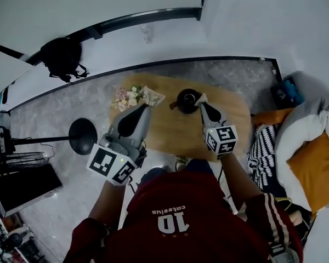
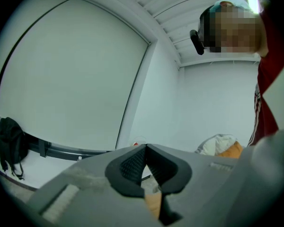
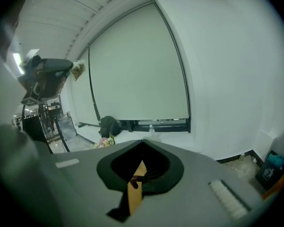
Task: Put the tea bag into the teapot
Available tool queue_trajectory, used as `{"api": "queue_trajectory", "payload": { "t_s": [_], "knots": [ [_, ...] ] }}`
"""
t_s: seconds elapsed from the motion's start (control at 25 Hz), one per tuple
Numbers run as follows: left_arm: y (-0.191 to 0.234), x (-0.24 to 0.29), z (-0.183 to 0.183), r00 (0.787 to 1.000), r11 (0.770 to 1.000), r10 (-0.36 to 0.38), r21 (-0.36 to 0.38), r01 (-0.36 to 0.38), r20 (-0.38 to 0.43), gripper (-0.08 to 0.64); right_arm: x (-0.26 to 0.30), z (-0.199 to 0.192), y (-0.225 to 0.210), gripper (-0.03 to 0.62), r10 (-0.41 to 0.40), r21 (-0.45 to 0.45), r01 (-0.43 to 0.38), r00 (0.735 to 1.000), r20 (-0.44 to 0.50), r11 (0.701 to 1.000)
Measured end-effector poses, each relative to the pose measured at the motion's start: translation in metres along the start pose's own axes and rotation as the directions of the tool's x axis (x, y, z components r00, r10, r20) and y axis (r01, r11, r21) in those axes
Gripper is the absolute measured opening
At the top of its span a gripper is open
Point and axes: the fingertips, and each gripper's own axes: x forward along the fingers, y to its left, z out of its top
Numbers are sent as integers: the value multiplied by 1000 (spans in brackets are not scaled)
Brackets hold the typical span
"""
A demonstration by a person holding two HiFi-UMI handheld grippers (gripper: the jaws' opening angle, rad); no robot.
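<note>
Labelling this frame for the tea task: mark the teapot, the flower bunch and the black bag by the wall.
teapot (image 1: 186, 101): head view, on its dark body.
flower bunch (image 1: 127, 97): head view, on the blossoms.
black bag (image 1: 61, 56): head view, on the middle of the bag.

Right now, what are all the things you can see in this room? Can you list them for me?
table: one, light wood, middle of the room
teapot: one, black, far side of the table
flowers: one bunch, pink and white, table's far left
backpack: one, black, by the far wall
stand: one, black, left of the table
cushion: one, orange, far right
left hand-held gripper: one, grey, jaws together, near the flowers
right hand-held gripper: one, grey, jaws together, beside the teapot
</note>
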Motion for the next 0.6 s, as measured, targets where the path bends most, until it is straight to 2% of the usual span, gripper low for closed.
{"api": "queue_trajectory", "payload": {
  "t_s": [0.6],
  "knots": [
    [24,-2,-12,996,996,91,-10,-91,-26,3,77,-84,-27,4,35,-30,-41,985,-171,999]
  ]
}}
